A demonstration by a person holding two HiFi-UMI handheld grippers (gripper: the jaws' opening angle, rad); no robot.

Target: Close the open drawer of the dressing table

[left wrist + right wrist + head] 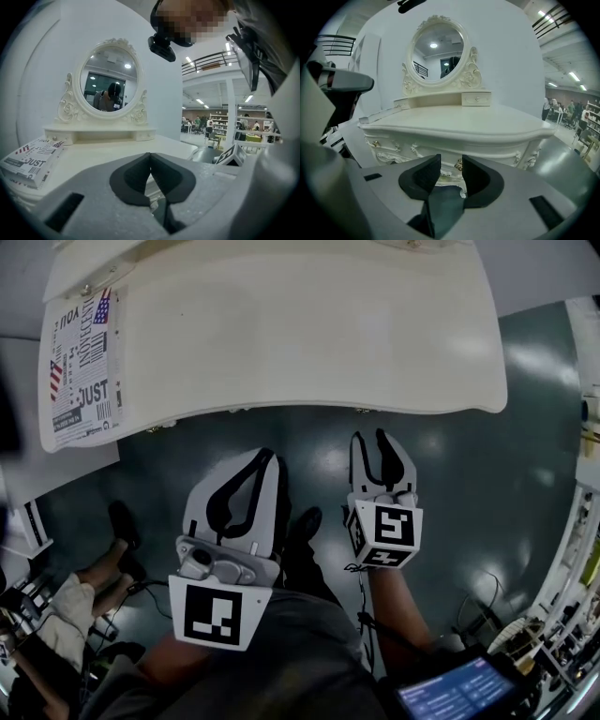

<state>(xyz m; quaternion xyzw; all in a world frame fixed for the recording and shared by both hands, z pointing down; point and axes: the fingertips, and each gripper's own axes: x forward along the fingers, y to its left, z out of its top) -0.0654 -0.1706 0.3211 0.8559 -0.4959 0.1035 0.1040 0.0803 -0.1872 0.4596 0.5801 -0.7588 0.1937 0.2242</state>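
Over the dark green glossy floor (281,442), both tools are held before the cream-white carved desk (309,334). The jaws of the left gripper (266,456) are pressed together, nothing held. Those of the right gripper (369,439) stand apart (empty), and the gold-handled white drawer front (452,168) is seen between them, under the desk top.

My left tool (265,461) is at lower centre-left of the head view and points up the frame. Its jaws meet at the tips, with nothing between them. My right tool (370,439) is just beside it, right of centre and a little higher, pointing the same way. Its jaws stand apart and hold nothing. Each tool's marker cube faces the camera. My left forearm (155,667) and right forearm (401,610) run down to the bottom edge.
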